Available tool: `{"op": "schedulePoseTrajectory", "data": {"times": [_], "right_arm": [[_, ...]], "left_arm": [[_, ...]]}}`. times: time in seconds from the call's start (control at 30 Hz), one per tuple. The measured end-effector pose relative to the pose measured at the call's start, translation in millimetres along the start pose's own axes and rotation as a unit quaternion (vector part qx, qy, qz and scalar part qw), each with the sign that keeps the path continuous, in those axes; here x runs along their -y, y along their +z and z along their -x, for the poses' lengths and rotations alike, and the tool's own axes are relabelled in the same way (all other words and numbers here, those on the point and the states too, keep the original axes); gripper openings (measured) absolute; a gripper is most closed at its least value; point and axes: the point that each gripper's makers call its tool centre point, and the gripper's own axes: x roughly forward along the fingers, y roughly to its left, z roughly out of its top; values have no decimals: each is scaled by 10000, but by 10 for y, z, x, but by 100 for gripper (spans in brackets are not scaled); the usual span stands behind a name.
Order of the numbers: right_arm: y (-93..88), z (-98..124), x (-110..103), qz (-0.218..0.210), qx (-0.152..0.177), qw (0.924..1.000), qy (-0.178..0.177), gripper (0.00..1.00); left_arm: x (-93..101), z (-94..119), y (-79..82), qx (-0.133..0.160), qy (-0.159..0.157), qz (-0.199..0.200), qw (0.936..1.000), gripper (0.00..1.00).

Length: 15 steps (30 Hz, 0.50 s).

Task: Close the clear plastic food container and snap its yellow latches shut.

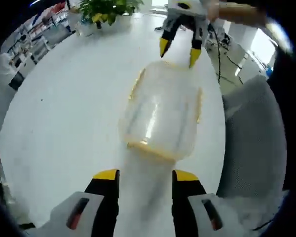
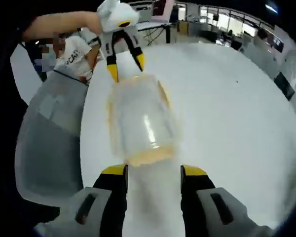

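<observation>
The clear plastic container lies on the white table with its lid on. Yellow latches edge its sides and ends; blur hides whether they are snapped down. In the left gripper view, my left gripper stands open just short of the container's near end, with nothing between its jaws. My right gripper is open at the far end, its yellow tips by the rim. In the right gripper view, my right gripper is open just before the container, and my left gripper is open beyond it.
A grey mesh chair stands against the table's edge beside the container. A potted plant sits at the table's far side, and a black cable trails near it. A person's arm reaches in. Office desks fill the background.
</observation>
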Motion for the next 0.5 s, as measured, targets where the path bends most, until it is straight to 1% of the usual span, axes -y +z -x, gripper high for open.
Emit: {"op": "schedulePoseTrajectory", "data": {"times": [0.03, 0.07, 0.1, 0.13, 0.17, 0.2, 0.27, 0.33, 0.5], "right_arm": [[6, 1, -9, -184, 70, 9998, 26, 41], [24, 2, -20, -331, 168, 9993, 56, 38], [39, 9, -17, -466, 250, 9986, 42, 37], [69, 21, 6, -738, 402, 9964, -44, 36], [82, 29, 8, -935, 479, 9945, -41, 36], [114, 38, -13, -1210, 622, 9907, 18, 36], [126, 44, -11, -1492, 711, 9862, -3, 35], [107, 37, -7, -1493, 644, 9867, -61, 34], [124, 20, 11, -1738, 692, 9822, -188, 34]], "left_arm": [[-32, 10, 76, 344, 3, 218, 9992, 37], [-47, 30, 117, 546, 33, 561, 9969, 37], [-38, 47, 144, 687, -1, 848, 9940, 37], [-30, 67, 193, 896, -82, 1188, 9888, 37], [-45, 76, 217, 1007, -82, 1390, 9851, 37], [-68, 81, 235, 1114, -51, 1665, 9797, 37], [-61, 68, 253, 1234, -88, 1990, 9722, 38], [-35, 41, 240, 1264, -103, 2213, 9669, 38], [4, -50, 187, 1236, -56, 2411, 9626, 38]]}}
